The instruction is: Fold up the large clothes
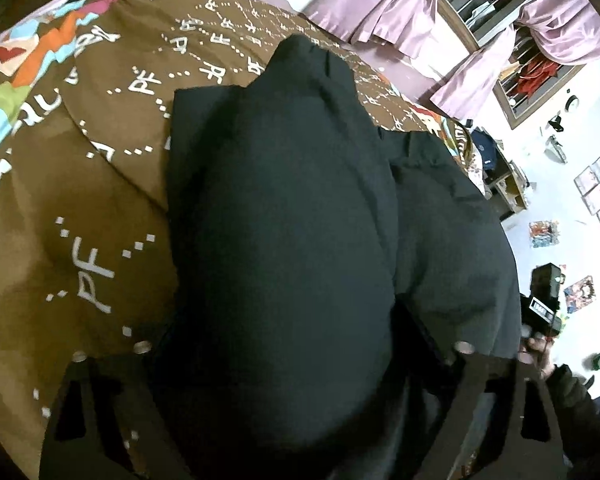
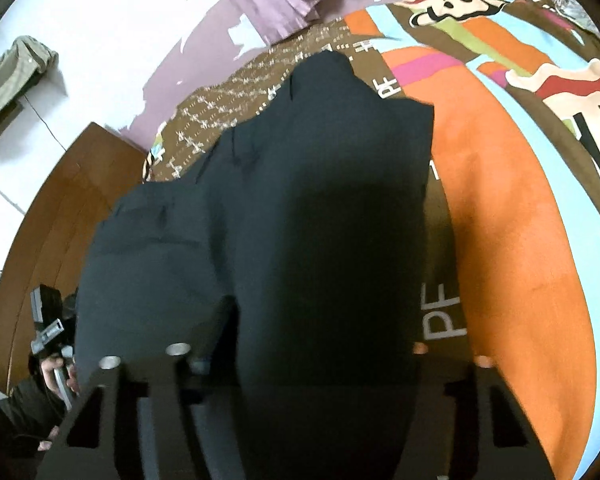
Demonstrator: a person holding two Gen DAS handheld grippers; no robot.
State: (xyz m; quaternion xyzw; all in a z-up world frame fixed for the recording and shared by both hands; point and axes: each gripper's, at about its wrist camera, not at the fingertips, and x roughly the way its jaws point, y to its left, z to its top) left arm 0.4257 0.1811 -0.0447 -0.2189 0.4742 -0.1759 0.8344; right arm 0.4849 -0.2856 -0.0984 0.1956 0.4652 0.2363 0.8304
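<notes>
Dark navy trousers [image 1: 284,216] hang lifted over the bed, their waistband end resting on the brown patterned bedspread [image 1: 100,184]. My left gripper [image 1: 300,364] is shut on the trousers' near edge; the cloth covers its fingertips. In the right wrist view the same trousers [image 2: 300,220] drape down from my right gripper [image 2: 296,364], which is shut on the cloth too. The right gripper's body shows at the right edge of the left wrist view [image 1: 542,300]; the left gripper's body shows at the left edge of the right wrist view [image 2: 50,332].
The bedspread [image 2: 512,216] has orange and blue cartoon print. Purple curtains [image 1: 440,4] and a window hang behind the bed. A wooden bed frame [image 2: 48,240] and white floor lie left. Pictures [image 1: 596,188] and clutter lie on the floor to the right.
</notes>
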